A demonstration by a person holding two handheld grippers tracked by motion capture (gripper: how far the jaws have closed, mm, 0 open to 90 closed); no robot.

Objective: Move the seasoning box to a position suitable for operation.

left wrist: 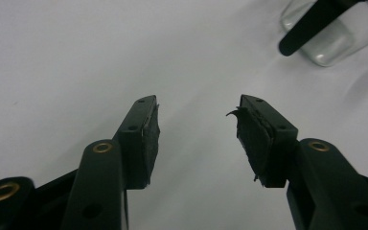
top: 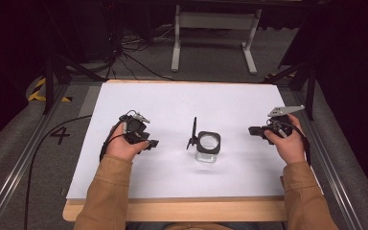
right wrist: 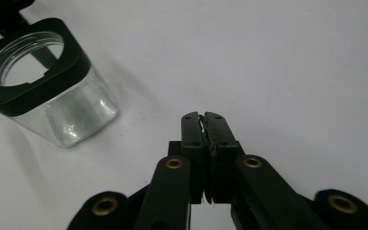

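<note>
Left gripper gapes wide, holding nothing — right gripper is pressed closed and empty, near the clear square black-collared glass jar.

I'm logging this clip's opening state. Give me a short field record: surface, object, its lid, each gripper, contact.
surface: white sheet on a wooden table
object: clear square glass jar with a black collar, upright, mouth open, mid-table
lid: black flip lid standing open at the jar's left side
left gripper: open, nothing between its jaws, left of the jar
right gripper: shut, empty, right of the jar
contact: neither gripper touches the jar
</note>
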